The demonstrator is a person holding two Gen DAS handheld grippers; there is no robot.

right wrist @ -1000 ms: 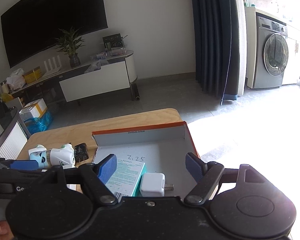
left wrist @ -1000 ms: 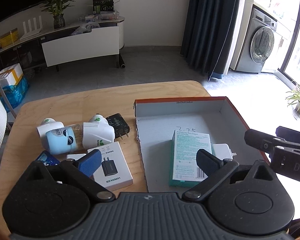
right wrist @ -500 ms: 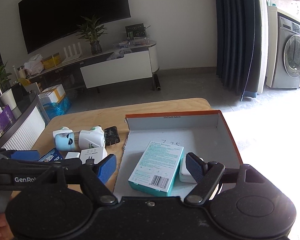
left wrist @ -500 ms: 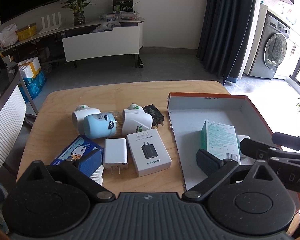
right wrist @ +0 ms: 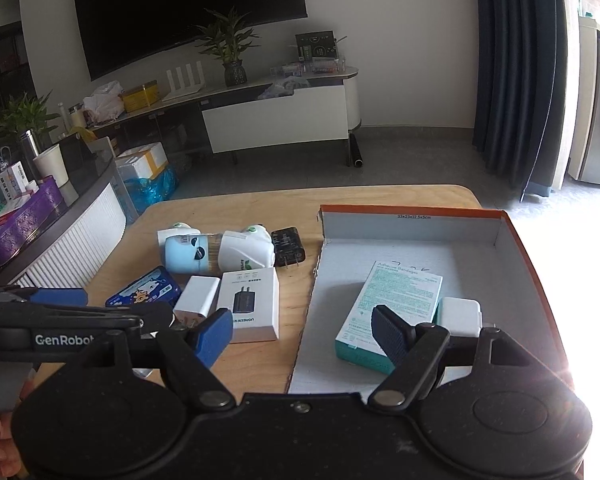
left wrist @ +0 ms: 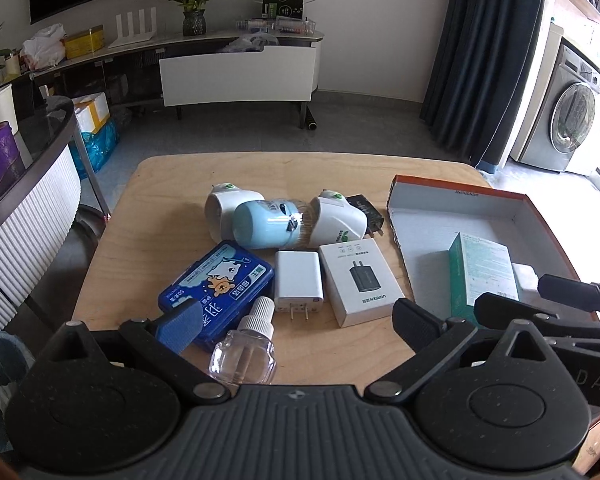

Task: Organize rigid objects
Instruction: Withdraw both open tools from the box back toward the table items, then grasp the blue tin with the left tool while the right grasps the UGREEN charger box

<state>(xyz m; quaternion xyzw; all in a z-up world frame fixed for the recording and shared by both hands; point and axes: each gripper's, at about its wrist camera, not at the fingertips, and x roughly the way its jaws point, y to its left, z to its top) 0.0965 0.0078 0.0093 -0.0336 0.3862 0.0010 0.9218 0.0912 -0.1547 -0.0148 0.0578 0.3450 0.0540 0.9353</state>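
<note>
Left wrist view: left gripper (left wrist: pixel 296 320) spread wide, empty, above a clear bottle (left wrist: pixel 244 354). A blue case (left wrist: pixel 216 282), white charger (left wrist: pixel 299 280) and UGREEN box (left wrist: pixel 360 280) lie on the table (left wrist: pixel 172 184).

Right wrist view: right gripper (right wrist: pixel 302 332) spread, empty, near the shoebox lid (right wrist: pixel 520 240), which holds a teal bandage box (right wrist: pixel 396 300).

Washing machine (left wrist: pixel 571 120), dark curtain (left wrist: pixel 484 56) (drawn), television (right wrist: pixel 188 12).

Both wrist views look forward and down along their own fingers, close over the table (left wrist: pixel 172 184), facing the TV wall. The left sits over the loose items, the right over the box (right wrist: pixel 512 240); both share the charger box (left wrist: pixel 360 280).
</note>
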